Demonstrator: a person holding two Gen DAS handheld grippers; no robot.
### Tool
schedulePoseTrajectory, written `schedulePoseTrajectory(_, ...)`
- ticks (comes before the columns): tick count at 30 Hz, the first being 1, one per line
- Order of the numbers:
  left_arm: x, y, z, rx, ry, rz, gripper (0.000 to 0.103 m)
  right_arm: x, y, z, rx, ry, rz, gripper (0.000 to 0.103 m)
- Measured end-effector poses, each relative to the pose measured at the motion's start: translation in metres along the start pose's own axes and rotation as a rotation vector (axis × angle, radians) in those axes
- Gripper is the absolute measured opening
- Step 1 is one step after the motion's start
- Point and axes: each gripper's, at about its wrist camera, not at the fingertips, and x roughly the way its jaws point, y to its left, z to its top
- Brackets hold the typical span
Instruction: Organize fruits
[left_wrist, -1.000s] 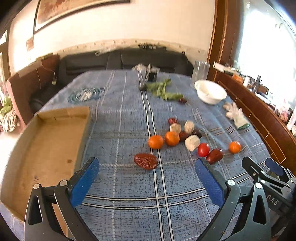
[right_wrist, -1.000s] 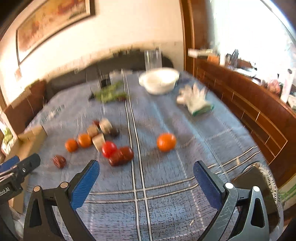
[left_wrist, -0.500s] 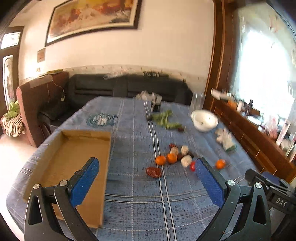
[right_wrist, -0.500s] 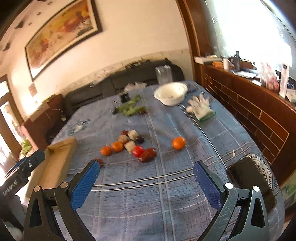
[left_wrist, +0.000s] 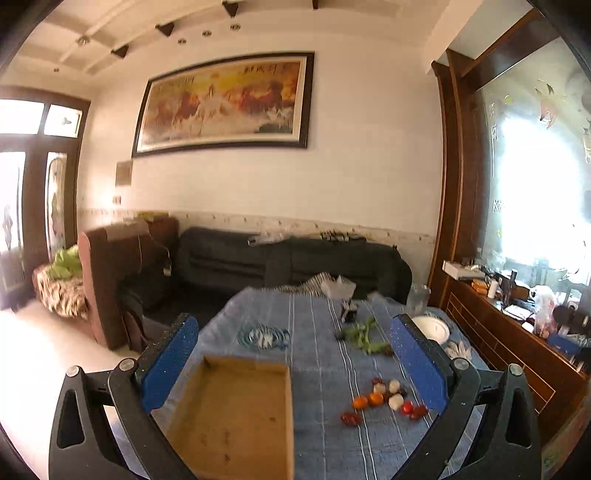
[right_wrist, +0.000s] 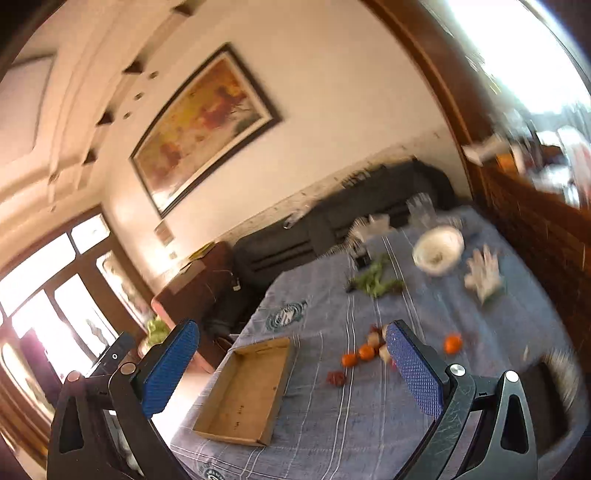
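- We see the left gripper (left_wrist: 293, 363) raised above the near end of the worktop (left_wrist: 317, 354), fingers spread wide with nothing between them.
- The right gripper (right_wrist: 291, 369) is likewise spread wide and empty; its view is tilted and motion-blurred.
- The worktop carries a blue striped cloth. An open cardboard tray (left_wrist: 236, 413) sits at its near left edge and, as far as we can tell, holds nothing; the right wrist view shows it too (right_wrist: 245, 391).
- The fruits (left_wrist: 384, 400) lie loose on the cloth right of the tray, well apart from it: two orange ones (left_wrist: 368, 400) side by side, a small red one (left_wrist: 407, 407), pale pieces (left_wrist: 395, 400) and a dark red wrinkled one (left_wrist: 350, 418) nearest the tray.
- In the right wrist view one more orange fruit (right_wrist: 452, 343) lies alone, to the right of the cluster (right_wrist: 364, 350).
- Further back: green leafy stems (left_wrist: 364, 338), a white bowl (left_wrist: 432, 328), a clear glass (left_wrist: 419, 299) behind it, and a pale glove (right_wrist: 484, 275) near the right edge.
- Behind the worktop stands a dark sofa (left_wrist: 291, 260), with a framed painting (left_wrist: 225, 103) on the wall above.
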Motion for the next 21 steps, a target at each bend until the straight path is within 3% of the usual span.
schedulePoseTrajectory(5, -0.01, -0.001, 0.04, 0.057, -0.093, 0.07, 0.103, -0.038, 0.039, 0.086, -0.151, -0.122, -0.051, 0.103)
schedulePoseTrajectory(8, 0.003, -0.004, 0.055, 0.071, -0.107, 0.117, 0.103, -0.05, 0.053, 0.13, -0.233, -0.195, -0.173, 0.103)
schedulePoseTrajectory(10, 0.015, -0.007, 0.053, 0.068, -0.108, 0.133, 0.103, -0.047, 0.05, 0.144, -0.253, -0.199, -0.238, 0.103)
schedulePoseTrajectory(15, 0.061, -0.015, 0.016, 0.06, -0.008, 0.076, 0.103, 0.0, -0.003, 0.113, -0.215, -0.084, -0.32, 0.103)
schedulePoseTrajectory(21, 0.132, -0.033, -0.051, 0.052, 0.202, -0.002, 0.103, 0.089, -0.1, 0.015, -0.141, 0.126, -0.414, 0.103)
